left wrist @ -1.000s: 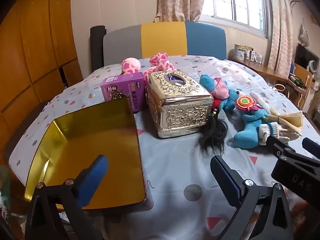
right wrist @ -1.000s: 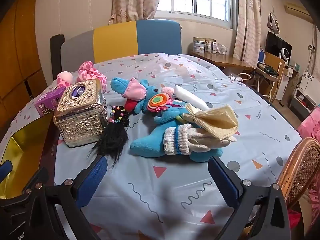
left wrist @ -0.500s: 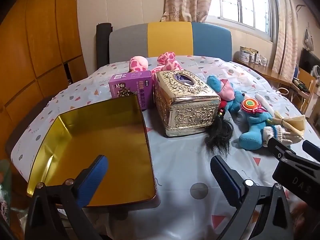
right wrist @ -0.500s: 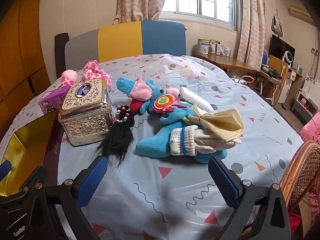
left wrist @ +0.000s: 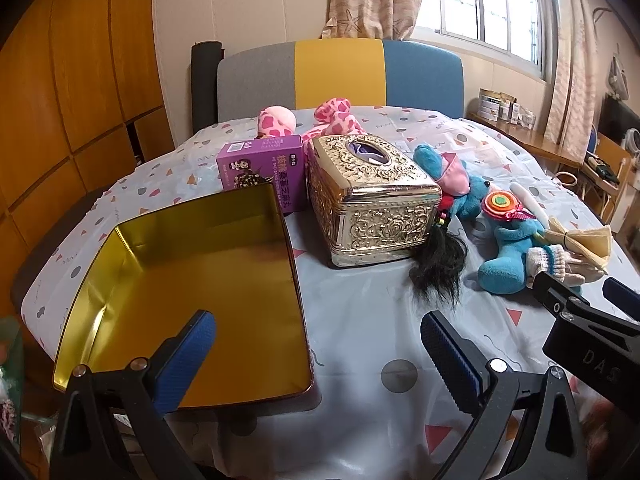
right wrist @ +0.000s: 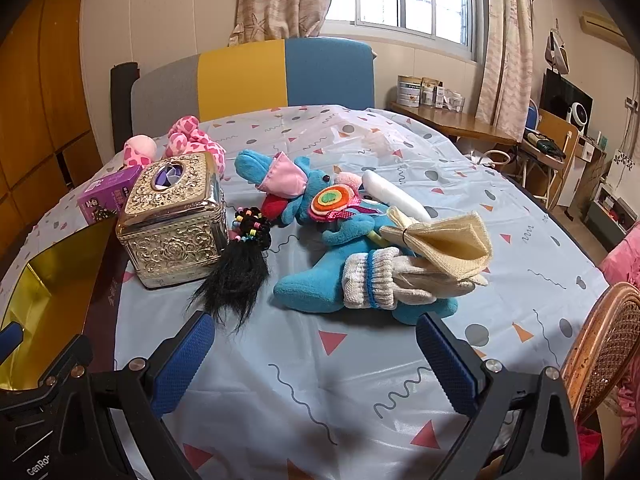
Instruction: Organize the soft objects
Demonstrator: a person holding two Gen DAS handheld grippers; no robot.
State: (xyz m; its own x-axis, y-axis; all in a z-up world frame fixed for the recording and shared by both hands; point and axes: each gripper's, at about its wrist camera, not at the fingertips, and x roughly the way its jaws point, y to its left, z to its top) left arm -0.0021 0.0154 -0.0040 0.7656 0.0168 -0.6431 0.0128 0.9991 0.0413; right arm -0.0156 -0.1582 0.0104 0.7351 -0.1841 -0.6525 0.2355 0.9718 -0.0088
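A blue plush toy [right wrist: 320, 276] lies mid-table with a knitted glove [right wrist: 384, 280] and a folded cream cloth [right wrist: 452, 240] on it. A black hair tuft with coloured beads [right wrist: 236, 272] rests beside a gold tissue box [right wrist: 176, 220]. A pink spotted plush [left wrist: 332, 118] sits at the back. An empty gold tin tray [left wrist: 192, 292] lies at the near left. My left gripper [left wrist: 316, 356] hovers open over the tray's near right corner. My right gripper [right wrist: 316, 356] is open in front of the blue plush, holding nothing.
A purple carton [left wrist: 260, 172] stands behind the tray. A grey, yellow and blue chair back [left wrist: 340, 76] rises beyond the table's far edge. A wicker chair [right wrist: 604, 344] stands at the near right. The patterned tablecloth [right wrist: 320, 392] lies bare between the right fingers.
Both views have shifted slightly: the tray, tissue box and toys sit a little further right and higher in frame than before. Both grippers stay open and nothing on the table has moved.
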